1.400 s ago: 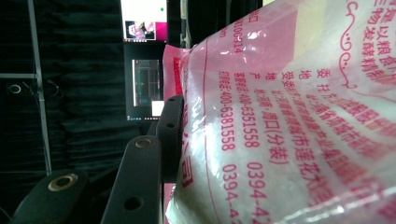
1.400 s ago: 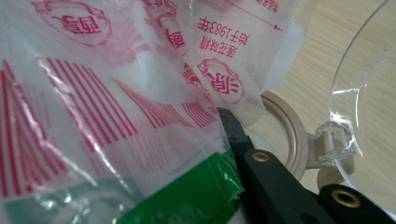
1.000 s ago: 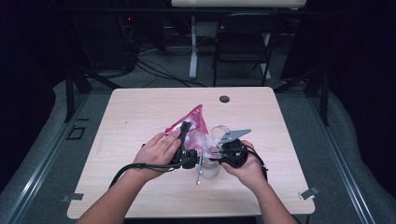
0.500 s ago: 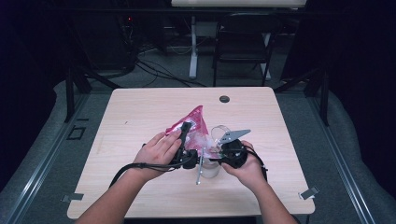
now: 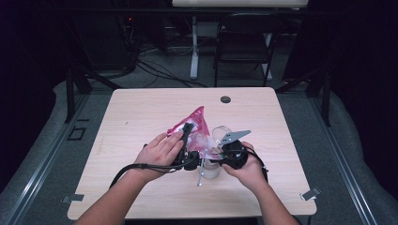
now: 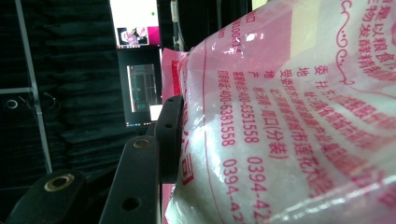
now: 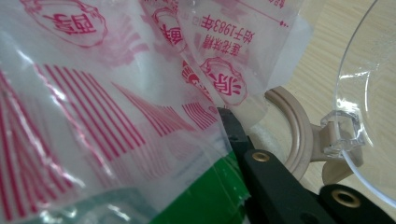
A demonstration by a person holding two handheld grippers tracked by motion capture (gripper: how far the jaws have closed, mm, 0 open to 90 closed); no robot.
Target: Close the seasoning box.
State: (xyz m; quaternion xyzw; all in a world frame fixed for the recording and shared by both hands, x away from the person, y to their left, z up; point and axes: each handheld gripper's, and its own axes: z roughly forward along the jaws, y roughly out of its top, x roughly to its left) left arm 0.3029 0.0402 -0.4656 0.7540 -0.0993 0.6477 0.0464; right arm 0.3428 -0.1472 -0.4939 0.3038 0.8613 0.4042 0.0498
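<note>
Two grippers meet on one bag (image 5: 195, 125) at the middle of the table (image 5: 141, 108). Your left gripper (image 5: 187, 140) holds the bag's pink side: in the left gripper view one black jaw presses flat against the printed plastic (image 6: 289, 121), and white powder bulges just right of that jaw. The other jaw is hidden behind the bag, so the grip looks firm, though you cannot see both pads. Your right gripper (image 5: 224, 152) pinches the bag's lower edge; in the right gripper view its jaw disappears under the clear film (image 7: 116, 116), with a green patch just below. Beside that jaw, to its right, sits a jar (image 7: 285, 135) with a beige rim, and its clear lid (image 7: 369, 93) stands tilted open farther right. From above, the jar (image 5: 210, 169) lies right under both grippers, between your hands, with the bag rising away from you.
</note>
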